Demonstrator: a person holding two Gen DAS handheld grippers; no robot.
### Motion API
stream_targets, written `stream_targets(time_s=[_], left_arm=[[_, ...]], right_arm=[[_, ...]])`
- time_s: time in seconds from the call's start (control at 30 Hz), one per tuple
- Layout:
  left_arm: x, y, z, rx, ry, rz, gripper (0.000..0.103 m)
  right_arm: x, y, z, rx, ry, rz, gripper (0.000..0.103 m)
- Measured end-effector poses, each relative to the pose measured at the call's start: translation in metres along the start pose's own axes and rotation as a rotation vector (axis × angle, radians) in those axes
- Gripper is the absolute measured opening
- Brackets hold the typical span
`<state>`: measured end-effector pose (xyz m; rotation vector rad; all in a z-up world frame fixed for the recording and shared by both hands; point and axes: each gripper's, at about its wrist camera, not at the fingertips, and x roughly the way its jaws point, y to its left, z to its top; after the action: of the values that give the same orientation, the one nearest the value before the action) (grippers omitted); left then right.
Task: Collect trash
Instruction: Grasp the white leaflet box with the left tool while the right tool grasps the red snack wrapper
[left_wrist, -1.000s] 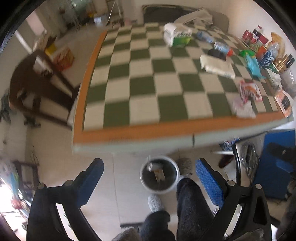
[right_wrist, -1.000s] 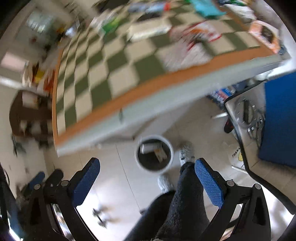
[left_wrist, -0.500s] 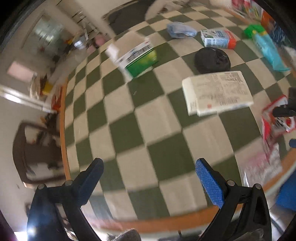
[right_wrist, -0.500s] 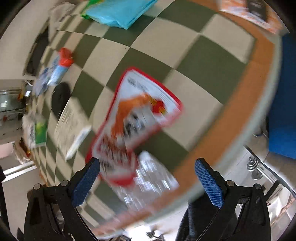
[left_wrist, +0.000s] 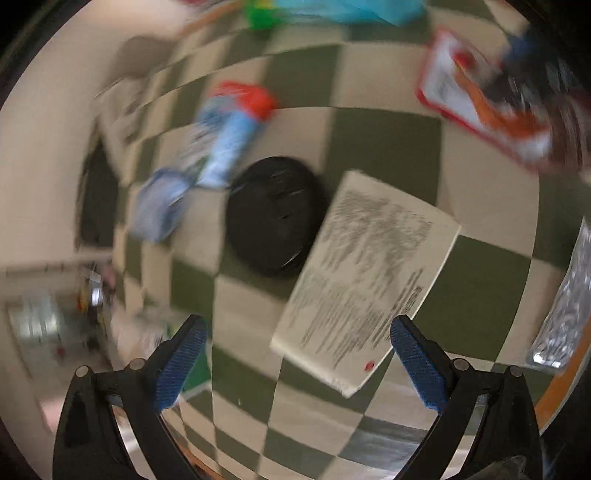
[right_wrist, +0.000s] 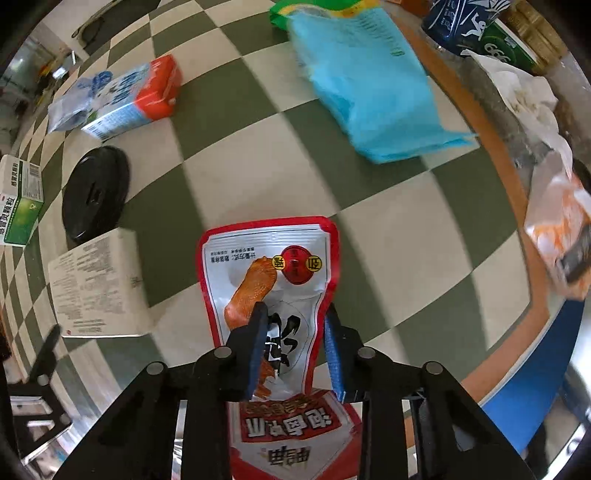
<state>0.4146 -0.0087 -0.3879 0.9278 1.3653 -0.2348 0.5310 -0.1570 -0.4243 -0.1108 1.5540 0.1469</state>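
Your right gripper (right_wrist: 293, 325) points down at the desk (right_wrist: 388, 243), and its fingers (right_wrist: 258, 325) have just been closing around the waist of the red-and-white snack pouch (right_wrist: 269, 266); the pouch bulges between them and looks pinched, though it still lies flat on the checked top, not yet lifted. Your left gripper (left_wrist: 293, 354) hangs above the desk with its fingers (left_wrist: 183, 354) wide apart and nothing between them; the near corner of the white printed box (left_wrist: 365, 280) lies just beyond its tips. By my reading you are early in the job: one piece is being taken, and nearly everything else is still out. The black round lid (right_wrist: 95, 192) touches the far edge of the white box, with the blue-and-red carton (right_wrist: 129, 99) farther off to the left, a green-and-white box (right_wrist: 20, 199) at the left rim, the blue bag (right_wrist: 373, 85) far right, and crumpled wrappers (right_wrist: 557, 218) along the orange edge on the right. No bin shows in either view, so I cannot say where the pouch must go. The left view is smeared by motion, so labels there are unreadable, and the near end of the pouch is hidden behind the right gripper's frame.
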Motion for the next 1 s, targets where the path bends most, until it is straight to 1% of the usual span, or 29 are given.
stream_targets(time_s=[0.03, 0.07, 0.13, 0.27, 0.33, 0.37, 0.43, 0.57, 0.6, 0.63, 0.67, 0.7, 0.8, 0.87, 0.9, 0.97, 1.0], left_arm=[[-0.001, 0.000, 0.003, 0.030, -0.018, -0.002, 0.103], [-0.003, 0.003, 0.008, 0.044, -0.032, -0.022, 0.103], [0.001, 0.009, 0.013, 0.046, -0.012, -0.058, 0.103], [0.001, 0.016, 0.021, 0.063, -0.017, -0.149, 0.101], [0.003, 0.012, 0.017, 0.077, -0.019, -0.197, 0.101], [0.003, 0.009, 0.017, 0.090, -0.016, -0.220, 0.101], [0.003, 0.000, 0.014, 0.118, -0.012, -0.253, 0.101], [0.018, -0.014, 0.014, 0.142, 0.033, -0.246, 0.100], [0.020, -0.014, 0.014, 0.131, 0.039, -0.249, 0.097], [0.019, -0.012, 0.015, 0.110, 0.025, -0.271, 0.092], [0.018, -0.009, 0.015, 0.089, 0.027, -0.314, 0.081], [0.017, -0.008, 0.014, 0.075, 0.029, -0.331, 0.078], [0.016, -0.007, 0.011, 0.031, 0.024, -0.321, 0.078], [0.018, -0.003, 0.006, -0.046, 0.033, -0.335, 0.078], [0.019, 0.000, -0.001, -0.083, 0.037, -0.352, 0.078], [0.021, 0.004, -0.012, -0.209, 0.071, -0.368, 0.078], [0.024, 0.008, -0.023, -0.315, 0.115, -0.380, 0.078]], right_arm=[[0.002, -0.007, 0.006, -0.002, 0.024, 0.020, 0.030], [0.004, -0.013, 0.011, 0.004, 0.042, 0.040, 0.030], [0.007, -0.019, 0.017, 0.013, 0.078, 0.079, 0.031], [0.014, -0.031, 0.027, 0.052, 0.106, 0.127, 0.034], [0.016, -0.033, 0.032, 0.068, 0.105, 0.152, 0.041], [0.017, -0.036, 0.033, 0.074, 0.103, 0.158, 0.042], [0.019, -0.034, 0.036, 0.075, 0.104, 0.162, 0.048], [0.022, -0.029, 0.032, 0.049, 0.105, 0.144, 0.052], [0.021, -0.025, 0.030, 0.045, 0.106, 0.139, 0.053], [0.019, -0.020, 0.019, 0.043, 0.106, 0.137, 0.053], [0.019, -0.018, 0.019, 0.043, 0.107, 0.134, 0.053], [0.020, -0.012, 0.019, 0.043, 0.108, 0.132, 0.053], [0.018, -0.003, 0.015, 0.037, 0.107, 0.128, 0.053], [0.020, 0.011, 0.008, 0.028, 0.104, 0.117, 0.053], [0.017, 0.009, 0.000, 0.020, 0.103, 0.111, 0.053], [0.014, 0.016, 0.001, 0.010, 0.103, 0.124, 0.053], [0.013, 0.020, -0.004, 0.004, 0.104, 0.132, 0.053]])
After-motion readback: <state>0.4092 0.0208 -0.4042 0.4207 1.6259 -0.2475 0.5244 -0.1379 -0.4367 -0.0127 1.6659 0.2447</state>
